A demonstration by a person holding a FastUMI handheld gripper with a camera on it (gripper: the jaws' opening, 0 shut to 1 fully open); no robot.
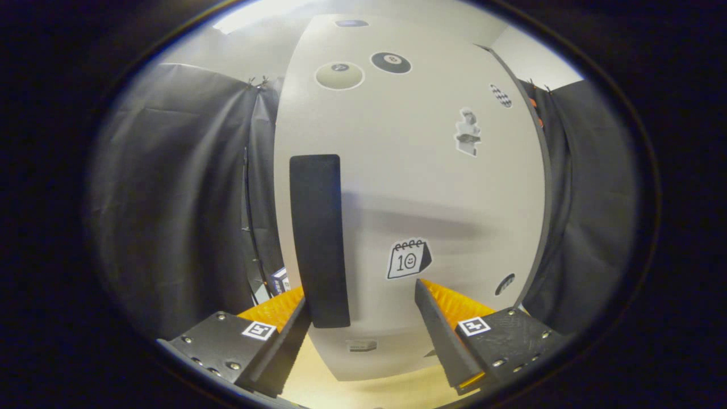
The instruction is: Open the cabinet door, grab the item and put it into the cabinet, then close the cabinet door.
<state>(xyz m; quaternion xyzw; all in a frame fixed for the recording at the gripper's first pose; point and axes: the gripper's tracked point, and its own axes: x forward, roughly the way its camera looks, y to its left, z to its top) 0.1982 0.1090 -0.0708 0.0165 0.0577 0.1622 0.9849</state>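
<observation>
A white cabinet door [431, 187] with several stickers stands right in front of me and looks closed. A black vertical handle [318, 238] runs down its left side. My gripper [360, 298] is open and close up to the door. The handle's lower end sits between the fingers, hard by the left fingertip [295, 318]; whether they touch I cannot tell. The right fingertip [426, 301] is apart from the handle, under a calendar sticker [408, 259]. A small blue-and-white box [279, 280] peeks out past the door's left edge, mostly hidden.
The cabinet stands on a light wooden tabletop [363, 392] that shows below the fingers. Black cloth walls [170, 199] hang on both sides of the cabinet. A dark side edge [546, 170] runs down the cabinet's right.
</observation>
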